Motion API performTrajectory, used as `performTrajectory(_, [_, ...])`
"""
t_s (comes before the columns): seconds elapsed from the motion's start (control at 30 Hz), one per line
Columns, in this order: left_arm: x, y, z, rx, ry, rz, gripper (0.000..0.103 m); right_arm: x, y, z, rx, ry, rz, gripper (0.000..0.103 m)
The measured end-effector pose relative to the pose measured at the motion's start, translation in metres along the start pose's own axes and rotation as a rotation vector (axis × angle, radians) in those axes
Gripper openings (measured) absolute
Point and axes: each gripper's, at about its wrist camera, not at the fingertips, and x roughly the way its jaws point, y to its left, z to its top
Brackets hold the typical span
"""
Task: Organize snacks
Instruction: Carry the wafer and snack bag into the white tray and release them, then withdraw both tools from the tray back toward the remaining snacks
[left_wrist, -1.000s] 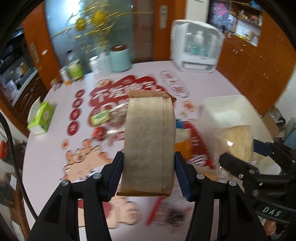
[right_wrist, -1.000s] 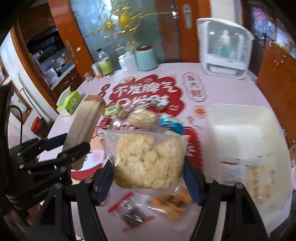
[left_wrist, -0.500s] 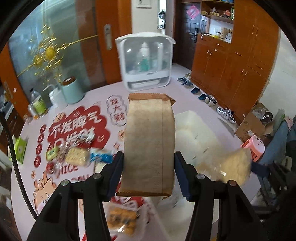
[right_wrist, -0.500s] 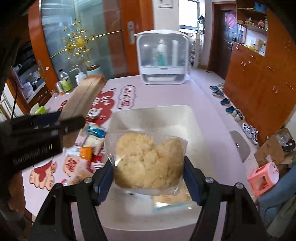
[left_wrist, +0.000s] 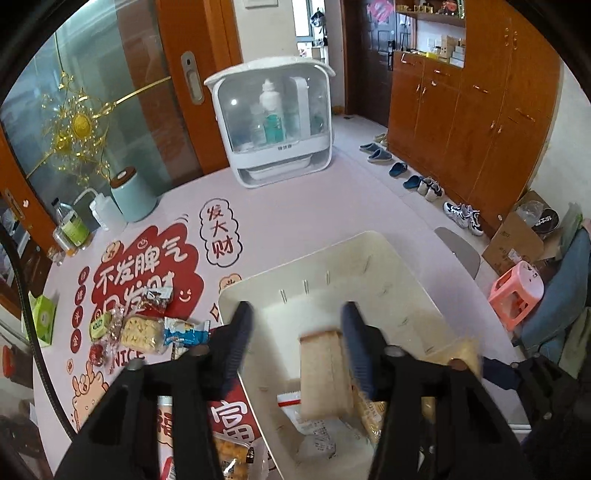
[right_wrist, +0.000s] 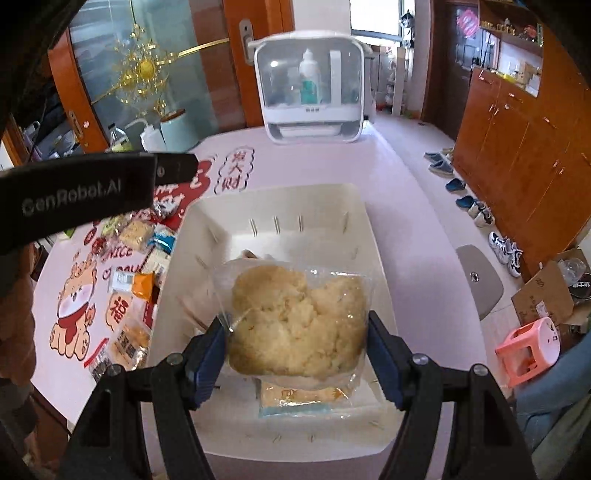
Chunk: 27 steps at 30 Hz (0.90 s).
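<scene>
My left gripper (left_wrist: 297, 334) is opening its jaws over the white bin (left_wrist: 369, 258). The brown packet (left_wrist: 323, 376) is free between them, nearer my right finger. Loose snacks (left_wrist: 147, 328) lie at nine o'clock.

**Pink table, white bin, red and gold around**

The round pink table cover (left_wrist: 295, 229) carries big red cloud patches with white Chinese letters and small cartoon animals in orange and red. The rectangular plastic bin (right_wrist: 280, 206) is plain cream-white. The flat paper packet (left_wrist: 321, 373) is dull brown. The clear plastic bag of crumbly snack (right_wrist: 299, 325) shows pale yellow inside. The left gripper (left_wrist: 295, 339) and the right gripper (right_wrist: 295, 350) are black with dark blue pads. The small plastic stool (right_wrist: 532, 347) is pink. The wooden cupboards (left_wrist: 480, 110) are orange-brown.
</scene>
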Motion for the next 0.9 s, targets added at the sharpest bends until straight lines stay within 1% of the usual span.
performTrajectory(0.07, [0.0, 0.002, -0.001, -0.007, 0.001, 0.0, 0.088, 0.006, -0.001, 0.001, 0.003, 0.01, 0.012, 0.075])
performTrajectory(0.17, [-0.002, 0.005, -0.004, -0.005, -0.005, 0.01, 0.088, 0.008, 0.0, 0.002, 0.0, -0.011, 0.004, 0.087])
performTrajectory(0.27, [-0.001, 0.011, -0.008, -0.029, 0.016, 0.011, 0.088, 0.003, 0.004, 0.004, -0.027, -0.055, -0.008, 0.09])
performTrajectory(0.4, [-0.003, 0.021, -0.013, -0.066, 0.032, -0.003, 0.088, 0.001, 0.009, 0.006, -0.043, -0.057, 0.011, 0.091])
performTrajectory(0.5, [-0.008, 0.027, -0.018, -0.079, 0.029, 0.001, 0.088, 0.0, 0.014, 0.005, -0.057, -0.055, 0.016, 0.091])
performTrajectory(0.9, [-0.035, 0.032, -0.039, -0.075, 0.009, 0.001, 0.088, -0.014, 0.021, -0.002, -0.043, -0.054, 0.013, 0.091])
